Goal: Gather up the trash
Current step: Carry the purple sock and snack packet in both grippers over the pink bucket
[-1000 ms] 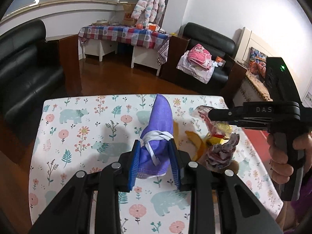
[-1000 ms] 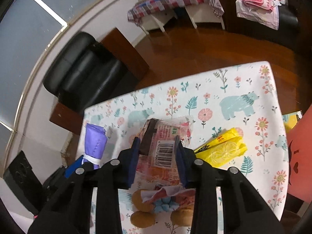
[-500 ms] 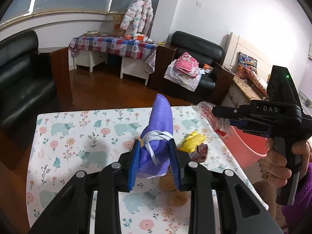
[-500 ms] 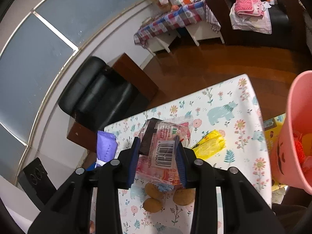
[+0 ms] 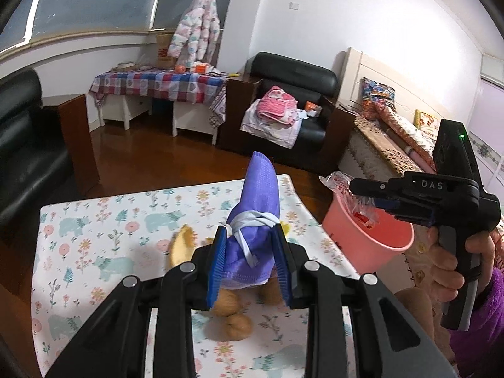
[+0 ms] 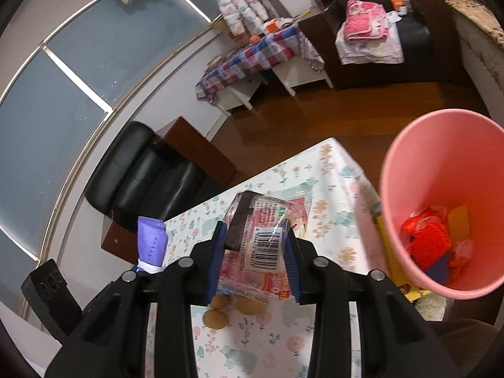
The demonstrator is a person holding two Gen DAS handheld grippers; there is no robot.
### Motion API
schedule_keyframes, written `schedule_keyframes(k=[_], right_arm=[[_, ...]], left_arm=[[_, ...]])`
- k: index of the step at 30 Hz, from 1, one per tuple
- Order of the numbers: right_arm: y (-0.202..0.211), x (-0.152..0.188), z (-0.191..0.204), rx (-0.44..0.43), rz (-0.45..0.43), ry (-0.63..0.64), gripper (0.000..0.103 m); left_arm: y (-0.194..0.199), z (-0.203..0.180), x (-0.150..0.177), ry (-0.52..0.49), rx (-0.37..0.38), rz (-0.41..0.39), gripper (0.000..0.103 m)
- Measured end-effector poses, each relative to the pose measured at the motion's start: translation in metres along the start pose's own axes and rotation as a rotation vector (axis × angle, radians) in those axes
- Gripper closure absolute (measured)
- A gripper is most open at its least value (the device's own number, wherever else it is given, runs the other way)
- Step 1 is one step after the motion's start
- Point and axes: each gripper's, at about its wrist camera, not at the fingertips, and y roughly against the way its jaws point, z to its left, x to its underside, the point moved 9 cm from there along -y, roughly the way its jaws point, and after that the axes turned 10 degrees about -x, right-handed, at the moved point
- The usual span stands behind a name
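Both grippers have lifted off the table (image 5: 94, 220): right gripper (image 6: 255, 263) pinches the snack wrapper (image 6: 267, 239) beside the pink bin (image 6: 409, 163) at 3 o'clock, left gripper (image 5: 250, 266) clamps the purple mask (image 5: 256, 211). Bin holds some trash; brown shells (image 6: 215, 318) and peel (image 5: 182, 245) remain.

the bin (image 6: 441, 208) stands right of the right claw (image 6: 255, 263), beside the table (image 6: 330, 170); walnuts (image 6: 215, 317) lie on the table beneath it.

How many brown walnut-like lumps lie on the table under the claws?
3 show in the right wrist view: one small and one larger just beneath the held wrapper, and one nearer the camera. The wrapper and claw may hide more.
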Motion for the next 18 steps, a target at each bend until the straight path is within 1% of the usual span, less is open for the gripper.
schedule_keyframes(k=[7, 12, 18], right_arm=[[0.030, -0.005, -0.024, 0.027, -0.052, -0.041, 0.068], [0.053, -0.007, -0.047, 0.062, -0.090, -0.069, 0.068], [0.070, -0.005, -0.071, 0.114, -0.116, -0.094, 0.068]], left_arm=[[0.001, -0.037, -0.006, -0.049, 0.039, -0.004, 0.074], [-0.002, -0.062, -0.008, -0.074, 0.072, -0.003, 0.074], [-0.013, -0.101, -0.007, -0.112, 0.121, 0.019, 0.074]])
